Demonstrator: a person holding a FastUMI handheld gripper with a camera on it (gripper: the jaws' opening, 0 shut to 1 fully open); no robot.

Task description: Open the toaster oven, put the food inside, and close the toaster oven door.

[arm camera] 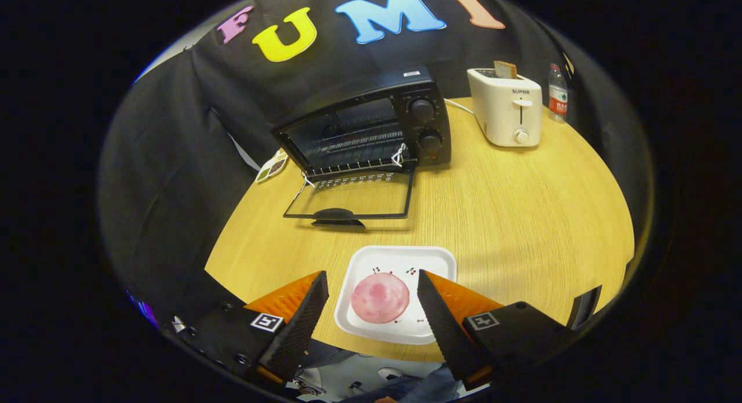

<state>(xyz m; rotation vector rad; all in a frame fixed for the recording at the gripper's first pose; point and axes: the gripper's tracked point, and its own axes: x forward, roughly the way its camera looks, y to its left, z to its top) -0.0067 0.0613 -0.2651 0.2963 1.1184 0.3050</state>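
Toaster oven (371,130) stands far across the tabletop (522,206), long axis crosswise, door (353,197) dropped flat toward the claw (371,281); the claw's fingers spread wide, empty, flanking the round pink food (380,297) on its white tray (400,258).

Wood-grain table (510,217) (matt), glossy white plate (400,258), black metal toaster oven (426,84) with glass door (353,200).

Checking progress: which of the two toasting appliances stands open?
The black toaster oven, its glass door folded down flat; the white toaster holds bread. Gripper open.
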